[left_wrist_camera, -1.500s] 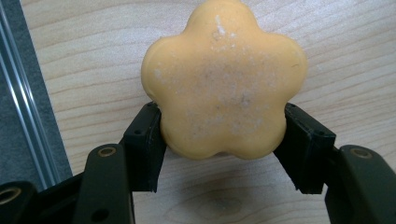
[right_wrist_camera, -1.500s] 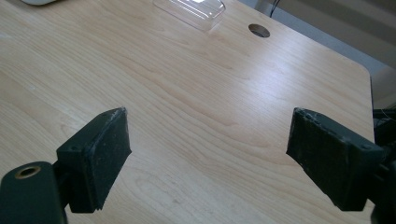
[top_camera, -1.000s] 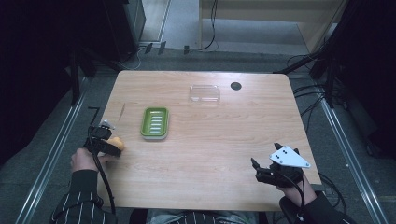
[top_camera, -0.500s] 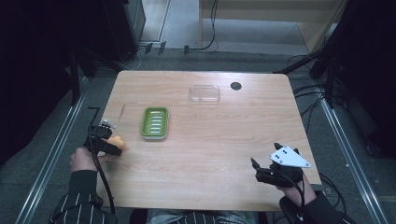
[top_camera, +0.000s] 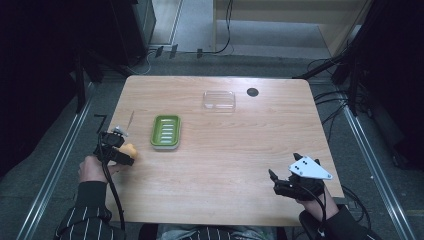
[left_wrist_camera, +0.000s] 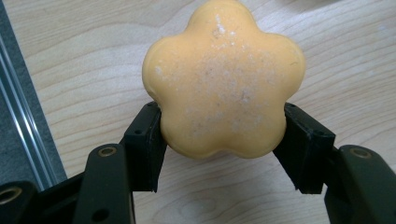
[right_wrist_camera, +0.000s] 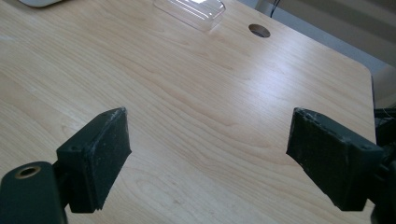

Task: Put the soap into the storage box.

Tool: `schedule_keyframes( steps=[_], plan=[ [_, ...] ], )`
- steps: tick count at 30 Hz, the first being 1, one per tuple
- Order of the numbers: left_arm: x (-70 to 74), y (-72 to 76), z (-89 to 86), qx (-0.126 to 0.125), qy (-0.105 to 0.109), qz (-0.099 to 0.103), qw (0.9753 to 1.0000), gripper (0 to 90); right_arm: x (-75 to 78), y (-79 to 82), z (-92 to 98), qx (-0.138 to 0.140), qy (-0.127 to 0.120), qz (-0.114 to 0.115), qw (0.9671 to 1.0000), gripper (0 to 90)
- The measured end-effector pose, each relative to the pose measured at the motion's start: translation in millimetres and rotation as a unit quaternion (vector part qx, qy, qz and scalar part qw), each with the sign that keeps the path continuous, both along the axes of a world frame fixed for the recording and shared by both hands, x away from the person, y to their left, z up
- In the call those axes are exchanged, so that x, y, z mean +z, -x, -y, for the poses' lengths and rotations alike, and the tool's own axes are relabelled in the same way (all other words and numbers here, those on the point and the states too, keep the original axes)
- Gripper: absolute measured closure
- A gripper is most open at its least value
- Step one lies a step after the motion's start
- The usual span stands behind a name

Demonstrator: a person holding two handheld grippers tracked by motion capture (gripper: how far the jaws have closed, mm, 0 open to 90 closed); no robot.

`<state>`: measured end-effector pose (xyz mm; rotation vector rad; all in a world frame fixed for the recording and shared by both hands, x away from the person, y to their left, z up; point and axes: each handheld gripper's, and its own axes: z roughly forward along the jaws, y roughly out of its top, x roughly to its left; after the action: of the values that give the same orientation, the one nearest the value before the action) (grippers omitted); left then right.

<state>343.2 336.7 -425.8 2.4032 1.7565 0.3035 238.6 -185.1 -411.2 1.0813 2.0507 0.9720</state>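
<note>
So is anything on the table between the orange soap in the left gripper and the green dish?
Nothing visible. The left gripper holds the orange flower-shaped soap just left of the green dish, with bare wood between them. The clear lid lies farther back.

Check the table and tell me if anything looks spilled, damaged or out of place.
Nothing spilled or broken. The green soap dish sits empty and flat, while the clear lid lies apart near the far edge. The orange flower-shaped soap, clamped in the left gripper, has a whitish, rough patch on its face. The right gripper is open and empty.

Left claw with orange soap, nudged slightly toward the green dish
</note>
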Motion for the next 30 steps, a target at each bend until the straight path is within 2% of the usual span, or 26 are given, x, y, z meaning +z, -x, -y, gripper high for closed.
schedule_keyframes(
  steps=[16, 30],
  plan=[
    [7.8, -11.2, 10.9, -0.016, 0.002, 0.011, 0.9998, 39.5, 0.0, 0.0, 0.1, 0.001, 0.000, 0.000, 1.0000, 13.7],
    [20.9, -21.5, 19.0, -0.027, -0.001, 0.024, 0.9994, 39.5, -0.1, -0.1, -0.1, 0.000, 0.000, 0.000, 1.0000, 13.8]
  ],
)
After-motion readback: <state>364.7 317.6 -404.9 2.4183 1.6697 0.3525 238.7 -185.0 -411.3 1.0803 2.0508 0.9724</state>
